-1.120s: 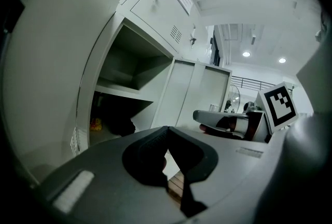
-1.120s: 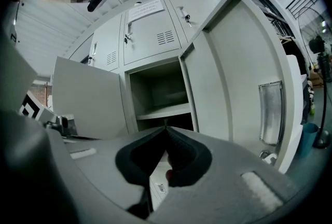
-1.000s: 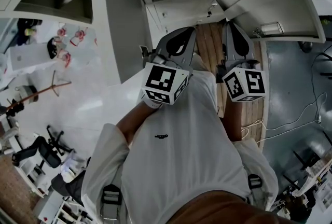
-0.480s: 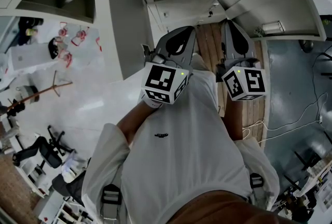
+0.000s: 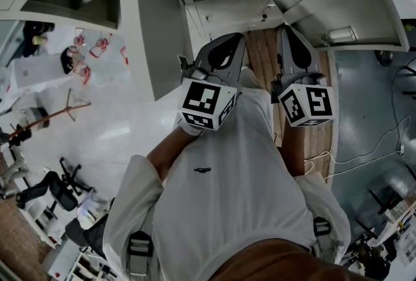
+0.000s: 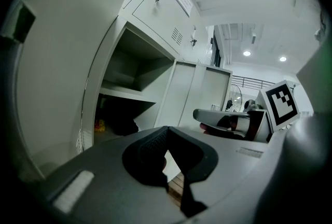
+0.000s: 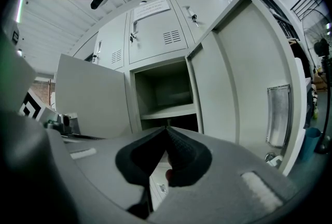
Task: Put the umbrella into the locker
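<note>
Your umbrella (image 6: 120,120) looks stowed; little remains.
Left gripper (image 6: 166,132) and right gripper (image 7: 167,129) are both pinched shut, empty; that dark bundle under the open locker's (image 6: 129,70) shelf (image 6: 127,94) is likely it.

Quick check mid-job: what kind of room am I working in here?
Probably a locker area in a workshop or lab: a bank of grey metal lockers, one open compartment with a shelf, and loose cables on the floor.

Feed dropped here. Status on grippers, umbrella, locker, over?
Left gripper shut, empty. Right gripper shut, empty. No umbrella made out. Locker open ahead, nothing blocking it.
</note>
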Available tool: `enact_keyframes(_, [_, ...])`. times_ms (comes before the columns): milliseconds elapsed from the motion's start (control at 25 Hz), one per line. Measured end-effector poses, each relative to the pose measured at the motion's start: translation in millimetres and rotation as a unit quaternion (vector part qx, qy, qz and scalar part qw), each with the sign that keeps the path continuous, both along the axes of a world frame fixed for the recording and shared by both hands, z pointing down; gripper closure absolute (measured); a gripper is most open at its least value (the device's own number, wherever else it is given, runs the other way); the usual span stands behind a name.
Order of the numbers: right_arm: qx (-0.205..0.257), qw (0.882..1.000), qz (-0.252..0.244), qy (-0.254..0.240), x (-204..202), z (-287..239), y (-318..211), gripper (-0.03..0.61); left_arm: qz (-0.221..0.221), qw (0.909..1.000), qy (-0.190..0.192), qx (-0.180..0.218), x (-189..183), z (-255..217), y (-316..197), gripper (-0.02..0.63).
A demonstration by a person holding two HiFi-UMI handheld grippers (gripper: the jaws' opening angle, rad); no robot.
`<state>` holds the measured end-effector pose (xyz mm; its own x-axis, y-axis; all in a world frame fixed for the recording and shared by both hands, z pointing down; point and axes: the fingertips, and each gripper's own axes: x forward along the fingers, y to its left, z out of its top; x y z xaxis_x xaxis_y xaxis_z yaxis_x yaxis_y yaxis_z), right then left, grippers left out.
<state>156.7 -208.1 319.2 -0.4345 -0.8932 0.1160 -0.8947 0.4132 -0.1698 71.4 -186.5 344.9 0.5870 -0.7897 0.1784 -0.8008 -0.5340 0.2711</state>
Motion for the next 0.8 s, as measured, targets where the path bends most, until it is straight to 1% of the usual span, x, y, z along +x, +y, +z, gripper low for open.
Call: enact_keyframes(800, [-0.002,1.000,0.004,0.000,-1.7,2.9,1.6,0.577,-0.001,1.0000,-0.001,-0.002,-4.1,3.4,0.2,0.601])
